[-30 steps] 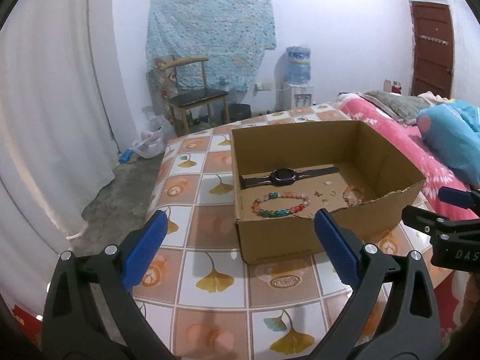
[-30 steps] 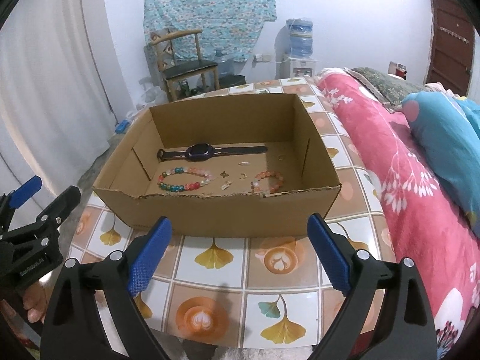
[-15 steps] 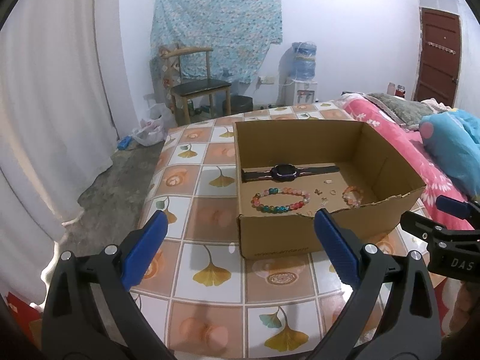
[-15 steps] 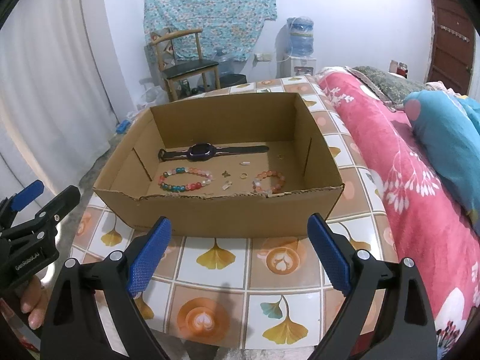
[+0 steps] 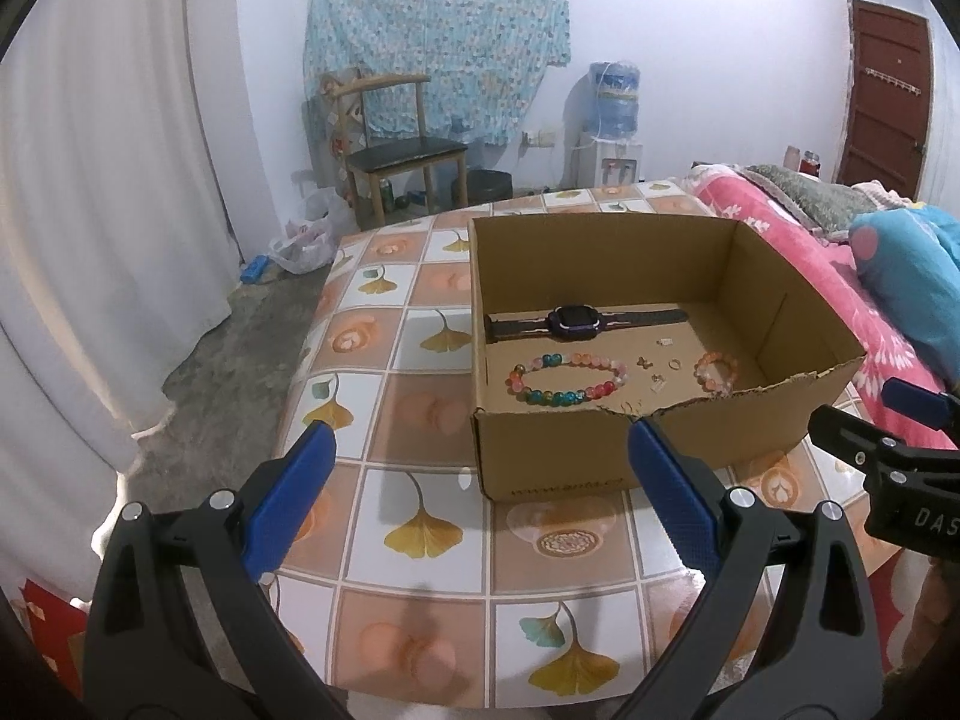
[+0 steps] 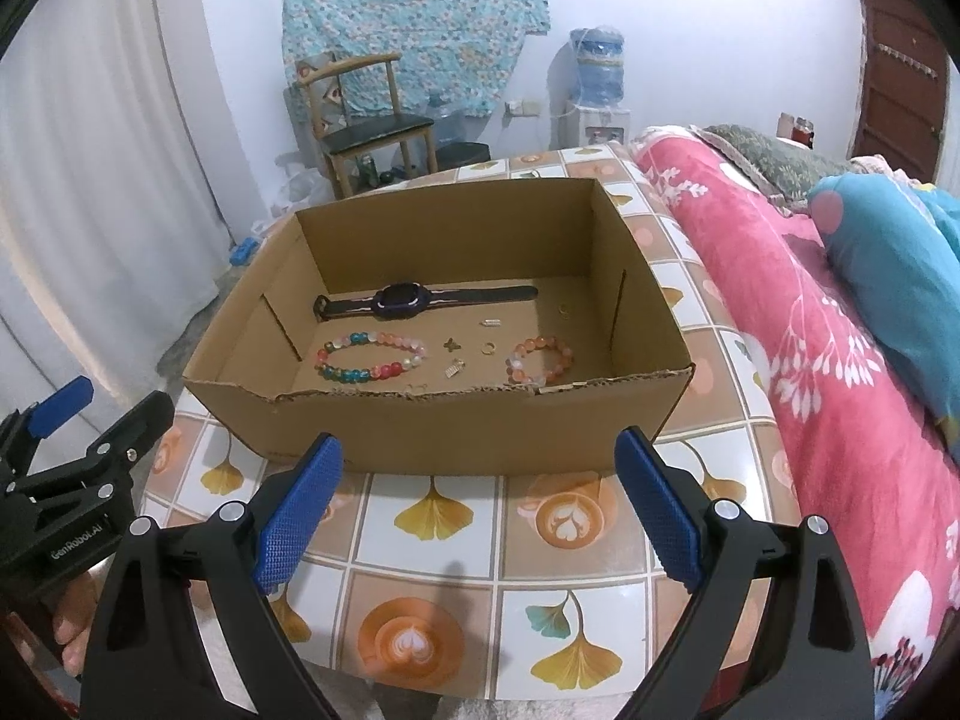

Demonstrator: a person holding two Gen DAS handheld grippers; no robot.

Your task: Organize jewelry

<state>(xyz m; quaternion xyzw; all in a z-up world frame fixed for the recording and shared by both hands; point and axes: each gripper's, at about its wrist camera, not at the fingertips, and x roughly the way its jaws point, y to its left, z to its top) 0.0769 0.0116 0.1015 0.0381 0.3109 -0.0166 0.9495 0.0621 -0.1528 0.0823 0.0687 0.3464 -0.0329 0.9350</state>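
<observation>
An open cardboard box (image 5: pixel 552 450) (image 6: pixel 456 432) stands on the tiled table. Inside lie a dark watch (image 5: pixel 570 321) (image 6: pixel 402 299), a long multicoloured bead bracelet (image 5: pixel 567 379) (image 6: pixel 369 357), a small orange bead bracelet (image 5: pixel 716 367) (image 6: pixel 538 357) and several tiny earrings and rings (image 5: pixel 660 369) (image 6: pixel 471 348). My left gripper (image 5: pixel 480 498) hangs open in front of the box's near left corner, empty. My right gripper (image 6: pixel 480 504) is open too, just before the box's near wall, holding nothing.
The table (image 5: pixel 384 372) carries a ginkgo-leaf tile cloth. A bed with a pink blanket (image 6: pixel 798 324) and blue pillow (image 6: pixel 894 252) lies right of it. A chair (image 5: pixel 402 156), water dispenser (image 5: pixel 612 120) and white curtain (image 5: pixel 90 210) stand beyond.
Both grippers have drawn back and risen slightly, so the box sits a little lower and smaller in view. Neither has changed its opening, and the jewelry has not moved.
</observation>
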